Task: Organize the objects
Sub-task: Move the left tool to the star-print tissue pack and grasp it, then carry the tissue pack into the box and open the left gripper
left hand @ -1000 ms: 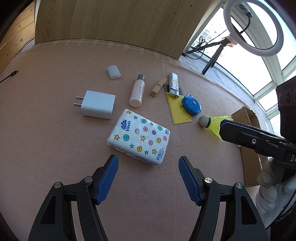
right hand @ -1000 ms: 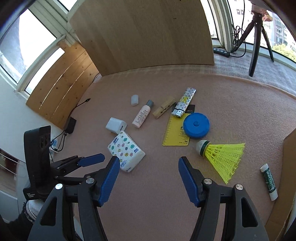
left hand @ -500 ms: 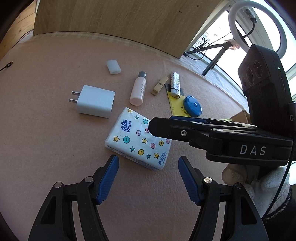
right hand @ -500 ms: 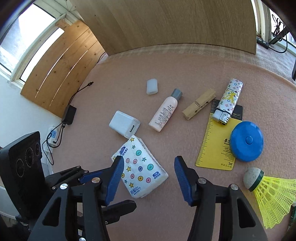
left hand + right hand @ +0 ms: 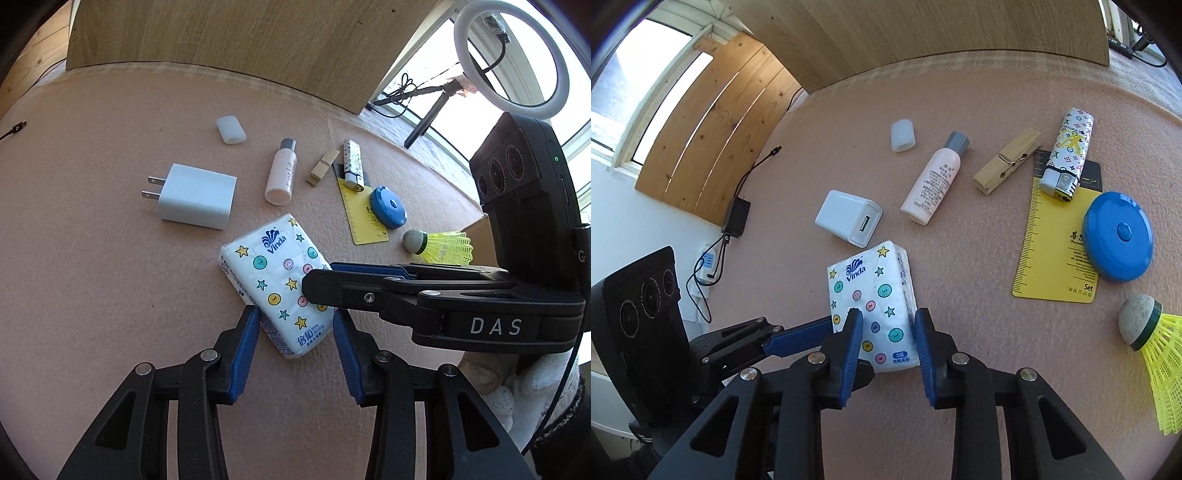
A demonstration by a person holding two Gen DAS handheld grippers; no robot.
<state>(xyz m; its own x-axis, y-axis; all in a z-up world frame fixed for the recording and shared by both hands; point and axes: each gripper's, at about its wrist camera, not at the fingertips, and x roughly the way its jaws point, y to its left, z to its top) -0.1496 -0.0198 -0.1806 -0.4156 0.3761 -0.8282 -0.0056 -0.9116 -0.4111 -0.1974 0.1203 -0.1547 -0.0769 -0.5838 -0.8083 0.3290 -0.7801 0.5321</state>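
- your right gripper (image 5: pixel 325 286) crosses the left wrist view from the right edge, and its black arm hides the lower right corner of the white tissue pack printed with stars and coloured dots (image 5: pixel 275 275).
- in the right wrist view the near end of that pack (image 5: pixel 873 306) sits between your right gripper (image 5: pixel 888 332)'s blue pads, at lower centre; the jaws are closing, and you cannot tell whether the pads press on it.
- your left gripper (image 5: pixel 295 334) is closing too, with the pack's near end between its pads at lower centre; contact there is also unclear.
- the yellow plastic shuttlecock (image 5: pixel 1152 354) is cut off at the right edge of the right wrist view.
- a blue round tape-measure case (image 5: pixel 1117 236) lies on the yellow card ruler (image 5: pixel 1052 243), covering its right side; the patterned lighter (image 5: pixel 1067 155) rests across the ruler's top.
- just above the pack on the pink felt table (image 5: pixel 960 280) lies the white plug-in charger (image 5: pixel 849 218); further up, the pale pink bottle with a grey cap (image 5: pixel 934 184), the wooden clothespin (image 5: pixel 1006 166) and a small translucent cap (image 5: pixel 903 134).
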